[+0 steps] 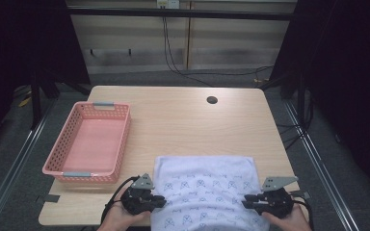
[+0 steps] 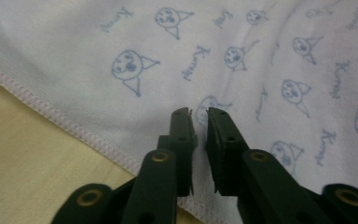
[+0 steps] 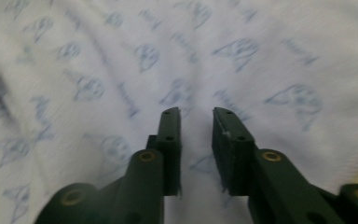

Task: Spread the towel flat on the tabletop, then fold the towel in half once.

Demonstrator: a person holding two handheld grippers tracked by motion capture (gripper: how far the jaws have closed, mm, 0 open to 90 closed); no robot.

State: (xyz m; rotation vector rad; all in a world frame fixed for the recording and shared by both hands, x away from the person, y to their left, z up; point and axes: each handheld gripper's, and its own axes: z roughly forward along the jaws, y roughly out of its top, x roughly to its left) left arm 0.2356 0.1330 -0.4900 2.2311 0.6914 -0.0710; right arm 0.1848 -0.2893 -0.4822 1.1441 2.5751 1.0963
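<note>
1. On the near half of the room stands one desk (image 1: 183,120), a rounded-corner slab of pale wood grain with a single dark round hole (image 1: 212,100) near its far edge.
2. One cloth (image 1: 204,192) lies spread flat at the near middle of the desk, its near part running out of the high view at the bottom. It is soft white knit fabric, roughly rectangular, printed all over with small blue cartoon faces and blue script, and its edge is finished with a pale stitched hem that shows against the wood in the left gripper view.
3. One pink plastic basket (image 1: 125,137) sits at the left side of the desk, well apart from the cloth: rectangular, with perforated lattice walls and two grey handles (image 1: 104,103).
4. Two black grippers are held, one in each hand. The left gripper (image 1: 160,201) rests at the cloth's left edge; its fingers (image 2: 182,126) stand a narrow slit apart over the fabric, pinching nothing.
5. The right gripper (image 1: 246,201) sits at the cloth's right edge, its fingers (image 3: 170,126) parted wider, bare cloth showing between them.
</note>
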